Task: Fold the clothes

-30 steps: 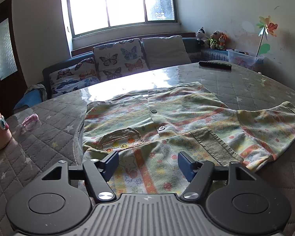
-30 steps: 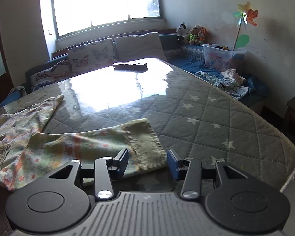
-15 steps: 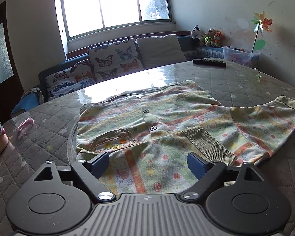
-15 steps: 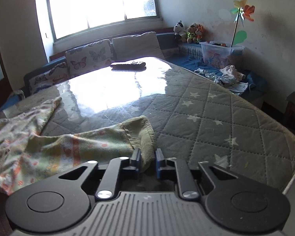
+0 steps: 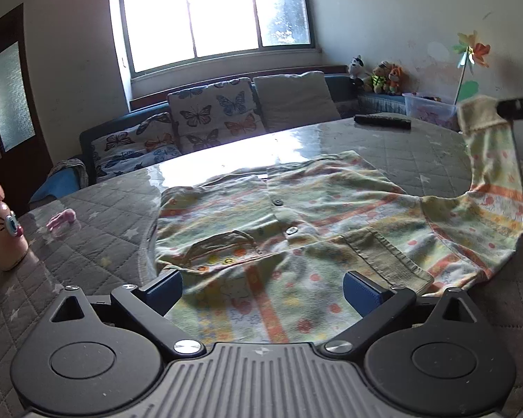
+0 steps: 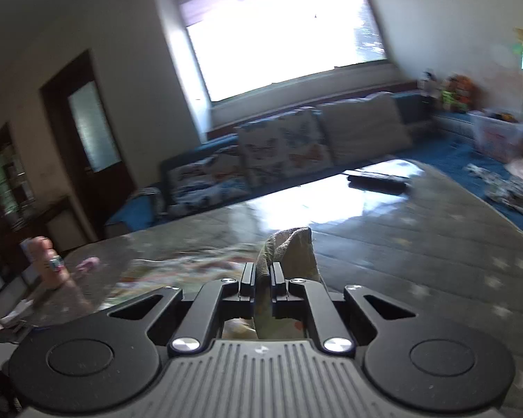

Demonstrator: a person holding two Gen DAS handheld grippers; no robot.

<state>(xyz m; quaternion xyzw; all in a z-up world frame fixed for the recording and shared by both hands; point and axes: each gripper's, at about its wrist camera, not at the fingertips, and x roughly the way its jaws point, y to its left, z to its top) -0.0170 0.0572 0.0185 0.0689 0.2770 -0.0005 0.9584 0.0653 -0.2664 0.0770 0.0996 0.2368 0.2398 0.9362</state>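
A child's patterned button shirt [image 5: 296, 223] lies spread on the quilted table [image 5: 101, 244], front up. My left gripper [image 5: 261, 285] is open and empty, hovering over the shirt's near hem. My right gripper [image 6: 263, 275] is shut on the sleeve's ribbed cuff [image 6: 289, 244]. In the left wrist view the right gripper [image 5: 516, 106] holds that cuff [image 5: 477, 113] high at the far right, and the sleeve [image 5: 498, 188] hangs in an arc above the table.
A pink bottle [image 5: 1, 226] and a small pink object [image 5: 62, 218] sit at the table's left. A black remote [image 5: 381, 121] lies at the far edge. A sofa with cushions [image 5: 212, 118] stands behind, and a toy box [image 5: 432, 108] at the right.
My right gripper closed on the sleeve cuff, then lifted it up and swung leftward. My left gripper's jaws opened wider and it drew back slightly over the hem.
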